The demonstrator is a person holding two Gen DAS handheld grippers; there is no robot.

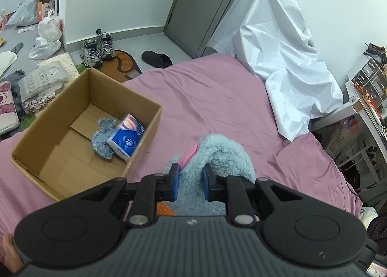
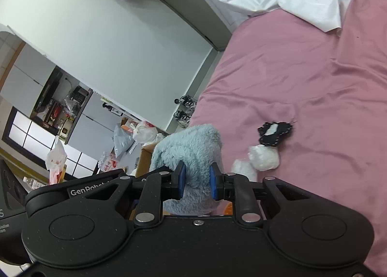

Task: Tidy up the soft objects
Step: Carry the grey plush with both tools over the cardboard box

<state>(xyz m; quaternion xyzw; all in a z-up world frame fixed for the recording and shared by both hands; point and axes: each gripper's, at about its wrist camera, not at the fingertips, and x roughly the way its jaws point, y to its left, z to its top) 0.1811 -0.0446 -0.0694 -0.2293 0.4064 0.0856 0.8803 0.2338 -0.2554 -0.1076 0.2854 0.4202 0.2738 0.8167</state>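
A fluffy light-blue plush toy (image 1: 225, 153) with a pink patch is held above the pink bed (image 1: 205, 93). My left gripper (image 1: 189, 182) is shut on the plush. My right gripper (image 2: 197, 181) is shut on the same plush (image 2: 191, 146). An open cardboard box (image 1: 135, 98) stands on the bed to the left of the plush; inside lie a blue knitted cloth (image 1: 102, 136) and a blue tissue pack (image 1: 127, 138). In the right wrist view a black pouch (image 2: 275, 134) and white fluffy balls (image 2: 263, 157) lie on the bed (image 2: 302, 78).
A white sheet (image 1: 285, 59) is draped at the bed's far right corner. Shoes (image 1: 98, 48), plastic bags (image 1: 49, 28) and folded fabrics (image 1: 41, 83) lie on the floor beyond the box. A cluttered white shelf (image 1: 367, 88) stands at the right.
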